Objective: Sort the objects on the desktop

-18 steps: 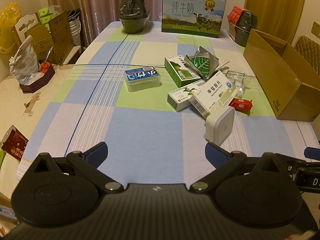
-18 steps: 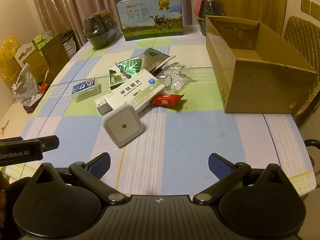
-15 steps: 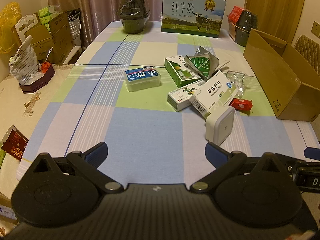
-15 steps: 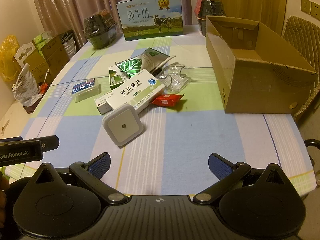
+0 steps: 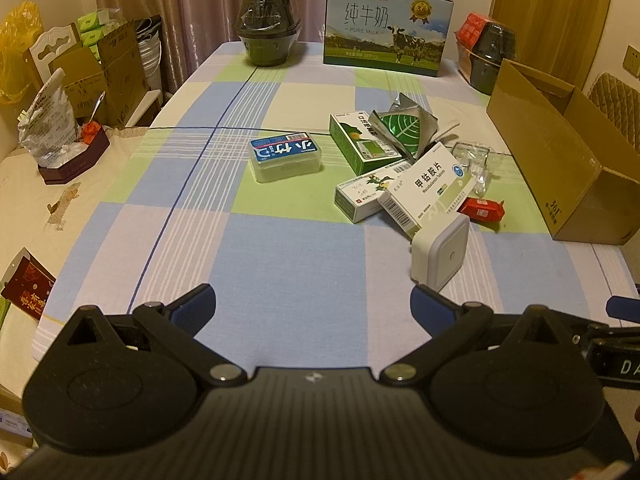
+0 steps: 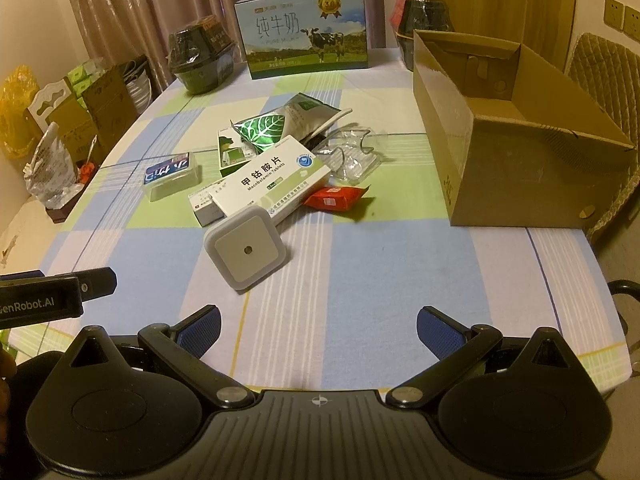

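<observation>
A pile of small objects lies mid-table: a white square night light [image 6: 246, 254] [image 5: 440, 254], a white medicine box [image 6: 272, 184] [image 5: 430, 188], a smaller white box [image 5: 366, 196], a green box [image 5: 362, 146], a silver-green leaf pouch [image 6: 280, 124], a red packet [image 6: 334, 198], a clear blister shell [image 6: 352, 156] and a blue-lidded case [image 5: 286, 156] [image 6: 170, 174]. An open cardboard box [image 6: 512, 148] [image 5: 560, 152] stands at the right. My left gripper [image 5: 312, 304] and right gripper [image 6: 318, 330] are open and empty above the near table edge.
A milk carton case [image 6: 306, 32] and two wrapped dark pots [image 6: 202, 60] [image 6: 424, 20] stand at the far end. A side surface at the left holds a bag and a small tray [image 5: 60, 148]. A padded chair [image 6: 604, 76] stands behind the cardboard box.
</observation>
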The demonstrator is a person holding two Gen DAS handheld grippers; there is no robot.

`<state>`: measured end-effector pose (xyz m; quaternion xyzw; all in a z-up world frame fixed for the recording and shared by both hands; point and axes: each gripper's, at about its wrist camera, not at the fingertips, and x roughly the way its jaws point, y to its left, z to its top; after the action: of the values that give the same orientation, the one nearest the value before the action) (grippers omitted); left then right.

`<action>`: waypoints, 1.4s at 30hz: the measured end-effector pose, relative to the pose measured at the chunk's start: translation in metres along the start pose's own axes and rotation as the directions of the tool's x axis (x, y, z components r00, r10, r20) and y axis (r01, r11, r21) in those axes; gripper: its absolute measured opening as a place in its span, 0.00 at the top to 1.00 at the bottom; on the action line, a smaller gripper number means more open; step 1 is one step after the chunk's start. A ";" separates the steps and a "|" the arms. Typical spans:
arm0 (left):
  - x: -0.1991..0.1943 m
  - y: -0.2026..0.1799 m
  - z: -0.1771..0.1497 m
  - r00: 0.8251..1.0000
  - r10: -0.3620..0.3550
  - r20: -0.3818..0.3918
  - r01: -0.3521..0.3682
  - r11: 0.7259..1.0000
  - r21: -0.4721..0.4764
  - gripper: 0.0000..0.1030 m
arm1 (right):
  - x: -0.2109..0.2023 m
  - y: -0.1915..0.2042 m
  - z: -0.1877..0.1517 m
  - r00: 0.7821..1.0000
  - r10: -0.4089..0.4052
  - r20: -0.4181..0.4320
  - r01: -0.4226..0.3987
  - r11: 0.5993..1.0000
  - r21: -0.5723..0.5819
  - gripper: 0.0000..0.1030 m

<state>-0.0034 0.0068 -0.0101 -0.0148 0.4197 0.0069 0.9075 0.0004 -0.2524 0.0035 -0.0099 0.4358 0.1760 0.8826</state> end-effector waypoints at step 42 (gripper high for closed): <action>0.018 0.037 0.057 0.996 -0.076 0.046 0.061 0.961 0.269 0.01 | 0.021 0.002 0.037 0.977 0.208 0.046 -0.182 0.927 -0.329 0.02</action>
<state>0.0514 0.0454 0.0123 0.0932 0.3907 -0.0809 0.9122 0.0400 -0.2375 0.0108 -0.1036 0.3641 0.3321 0.8639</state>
